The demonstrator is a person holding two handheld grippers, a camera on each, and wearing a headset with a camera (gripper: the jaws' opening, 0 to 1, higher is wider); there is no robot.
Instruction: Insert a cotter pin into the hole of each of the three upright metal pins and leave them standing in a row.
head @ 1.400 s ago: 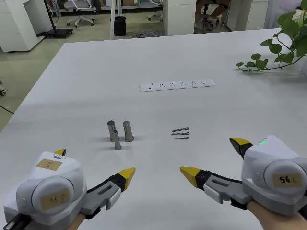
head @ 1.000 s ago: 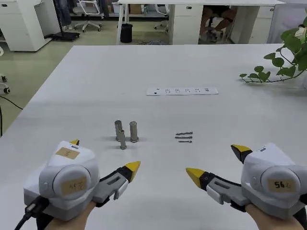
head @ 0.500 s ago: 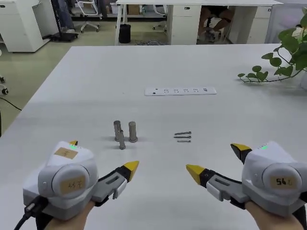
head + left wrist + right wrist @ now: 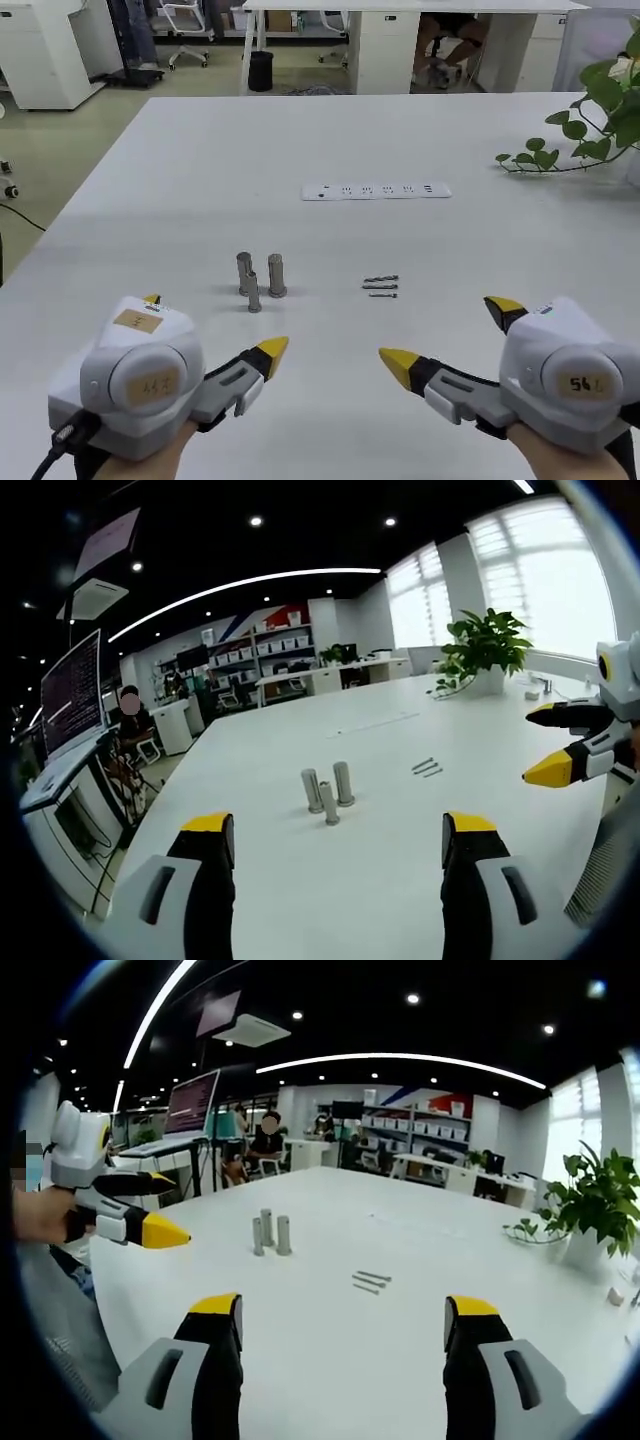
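Three grey metal pins [image 4: 257, 277] stand upright in a tight cluster on the white table, also seen in the left gripper view [image 4: 328, 790] and the right gripper view [image 4: 270, 1233]. Three small cotter pins [image 4: 380, 287] lie side by side to their right, and show as cotter pins [image 4: 427, 768] and cotter pins [image 4: 369, 1280] in the gripper views. My left gripper [image 4: 212, 324] hovers open near the table's front left, well short of the metal pins. My right gripper [image 4: 450, 335] hovers open at the front right, nothing between its fingers.
A white power strip [image 4: 376, 190] lies farther back on the table [image 4: 200, 160]. A potted plant [image 4: 590, 100] trails over the back right corner. Desks and office chairs stand beyond the far edge.
The head camera has tilted up a little since the earliest frame. Both grippers stay open near the front edge; the right one has shifted slightly left. The pins have not moved.
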